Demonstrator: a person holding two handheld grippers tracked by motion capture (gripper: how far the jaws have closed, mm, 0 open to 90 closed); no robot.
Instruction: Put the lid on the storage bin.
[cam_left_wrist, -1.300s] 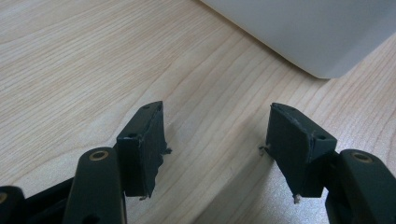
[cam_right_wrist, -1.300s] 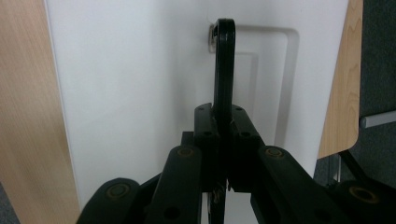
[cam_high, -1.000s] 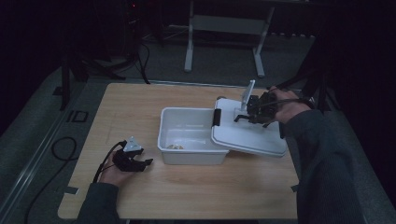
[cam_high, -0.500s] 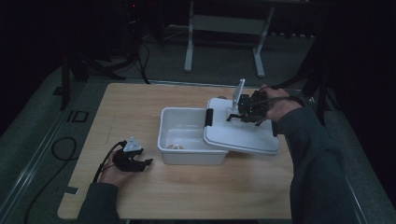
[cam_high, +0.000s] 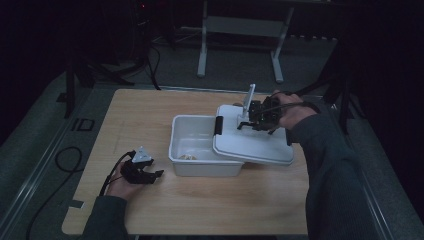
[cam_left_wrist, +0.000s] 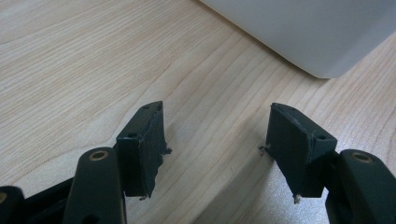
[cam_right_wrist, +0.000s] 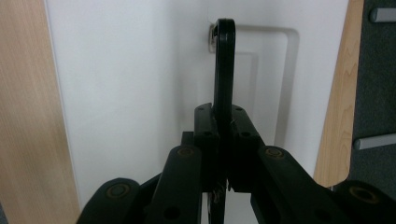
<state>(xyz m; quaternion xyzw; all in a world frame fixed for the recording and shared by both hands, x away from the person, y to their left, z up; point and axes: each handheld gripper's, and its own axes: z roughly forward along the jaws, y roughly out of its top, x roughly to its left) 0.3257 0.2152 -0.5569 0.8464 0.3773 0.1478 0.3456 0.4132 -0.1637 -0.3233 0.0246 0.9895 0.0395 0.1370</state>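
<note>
The right gripper has its jaws closed on the black handle of the white lid. The lid lies at the centre right of the high view, covering the right part of the white box and hanging over its right wall. To do this step well, keep the grip firm and low on the handle, hold the lid level, and slide it toward the left until its edges match the rim of the box. I think a tilt can make the lid catch on the rim. The left gripper rests on the worktop at lower left, jaws wide and empty; it could steady the box.
</note>
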